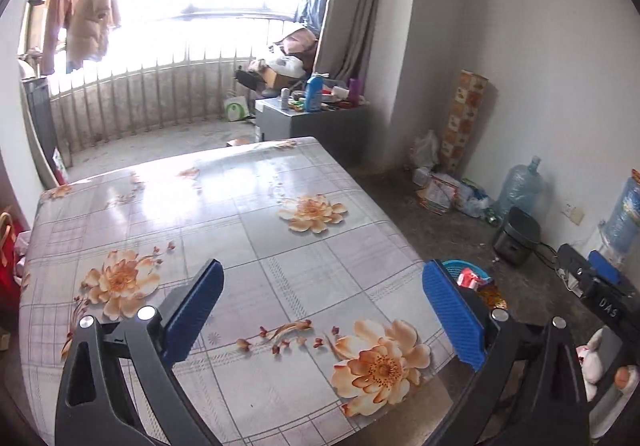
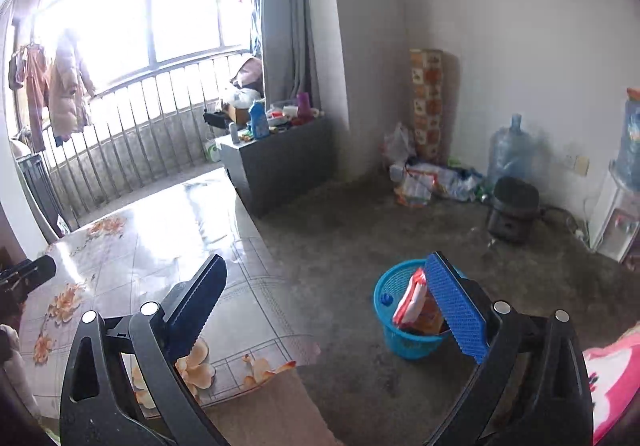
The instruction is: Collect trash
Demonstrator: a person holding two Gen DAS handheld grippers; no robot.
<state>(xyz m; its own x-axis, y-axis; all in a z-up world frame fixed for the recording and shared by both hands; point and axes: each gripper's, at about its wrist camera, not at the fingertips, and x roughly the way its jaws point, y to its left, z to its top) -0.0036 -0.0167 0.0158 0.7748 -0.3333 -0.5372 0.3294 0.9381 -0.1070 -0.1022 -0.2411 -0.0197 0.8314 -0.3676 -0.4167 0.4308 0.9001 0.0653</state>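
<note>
On the floor just beside the table's right edge stands a blue mesh basket, holding a red-and-white wrapper, an orange packet below it and a small blue cap at the inner wall. From the right wrist view, the right gripper's blue pad overlaps the basket's rim; whether it touches cannot be told. Both claws stand spread wide with nothing between the pads. The left gripper hangs over the table, whose glossy floral cloth carries no loose items within view.

Surroundings: a grey cabinet stands past the table's far end, its top crowded with a blue bottle, a purple cup and small clutter. In the far corner a tall patterned roll leans upright against the wall, with plastic bags and packets heaped at its foot. Near these stand a large water jug and a dark rice cooker, its cable running along the wall to a water dispenser at the right edge. Clothes hang at the railed window. The concrete floor between basket and corner lies open.
</note>
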